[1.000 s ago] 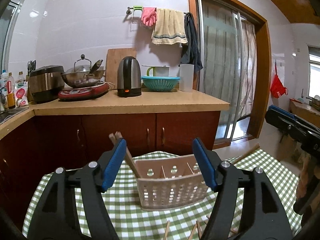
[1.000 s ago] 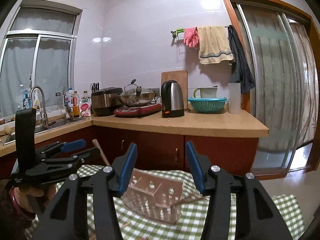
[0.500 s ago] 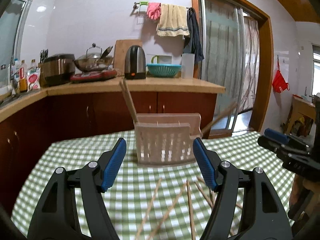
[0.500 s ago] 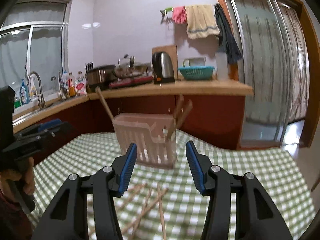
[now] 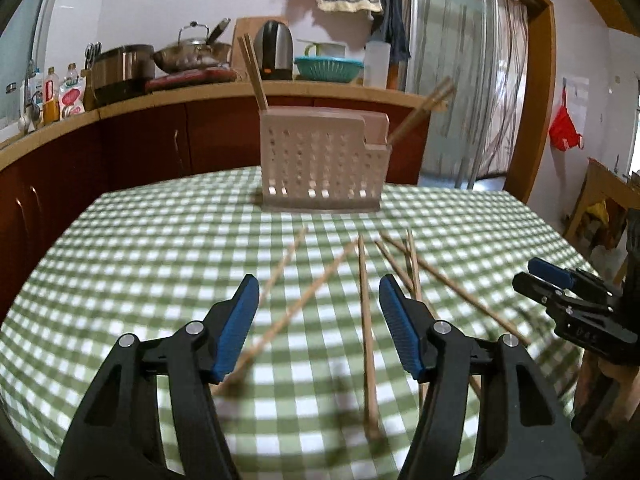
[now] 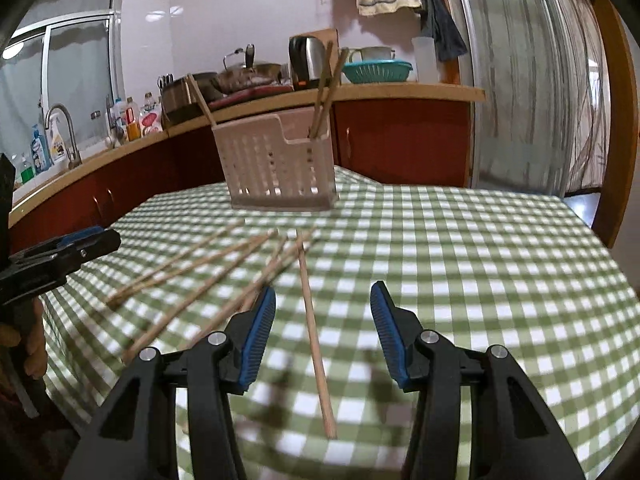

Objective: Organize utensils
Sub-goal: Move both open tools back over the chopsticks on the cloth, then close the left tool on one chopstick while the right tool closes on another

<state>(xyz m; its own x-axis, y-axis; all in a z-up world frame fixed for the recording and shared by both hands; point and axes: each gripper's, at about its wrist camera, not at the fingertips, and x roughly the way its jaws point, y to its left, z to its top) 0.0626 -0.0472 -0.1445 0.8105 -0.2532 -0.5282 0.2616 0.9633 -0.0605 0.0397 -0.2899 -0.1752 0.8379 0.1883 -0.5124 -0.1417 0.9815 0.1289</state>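
Note:
A beige perforated utensil holder [image 5: 322, 162] stands at the far side of the green checked table, with chopsticks leaning out at its left and right ends; it also shows in the right wrist view [image 6: 276, 166]. Several wooden chopsticks lie loose on the cloth before it. My left gripper [image 5: 318, 322] is open and empty, low over the cloth, with one chopstick [image 5: 366, 320] between its fingers' line. My right gripper [image 6: 322, 330] is open and empty over another chopstick [image 6: 314, 330]. Each gripper shows in the other's view, the right one [image 5: 568, 300] and the left one [image 6: 60, 256].
The table's green checked cloth [image 5: 140, 248] drops off at its left and right edges. Behind it runs a kitchen counter [image 5: 200, 92] with a kettle, pots and a teal basket. A sliding glass door [image 6: 532, 80] is at the right.
Both grippers have dropped from high above the holder down close to the cloth and pulled back. The loose chopsticks now lie between and ahead of the fingers.

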